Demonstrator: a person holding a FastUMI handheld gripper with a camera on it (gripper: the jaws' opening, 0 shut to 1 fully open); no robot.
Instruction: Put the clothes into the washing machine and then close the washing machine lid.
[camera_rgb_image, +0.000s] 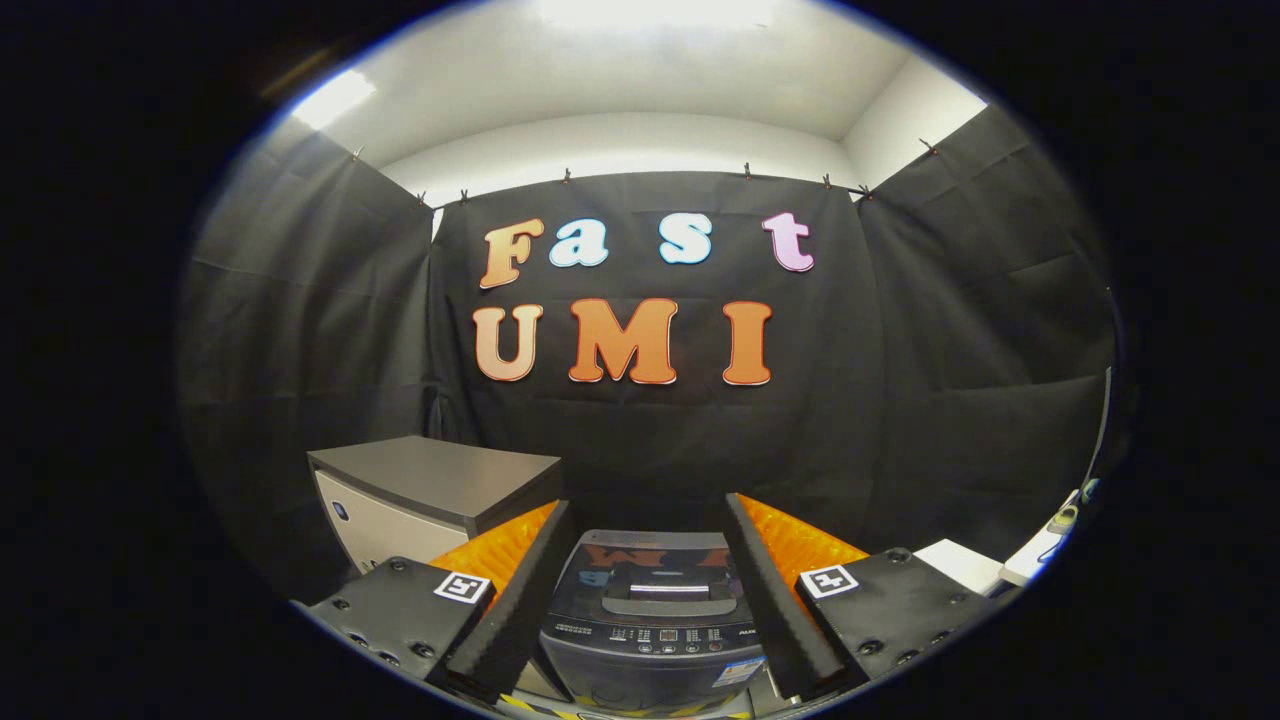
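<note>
The claw (650, 560) hangs in the air with its two fingers (520, 590) spread wide apart and nothing held between them. Framed right in that gap, below and just ahead, sits the washing machine (655, 640), dark-bodied, its glossy lid (655, 575) lying flat and closed with a handle recess near the front and a row of buttons on the control panel (660, 635) facing us. Off beyond the left finger stands a grey cabinet (430, 490), with a white surface (965, 565) showing past the right finger.

Bright overhead glare, fisheye-warped edges
</note>
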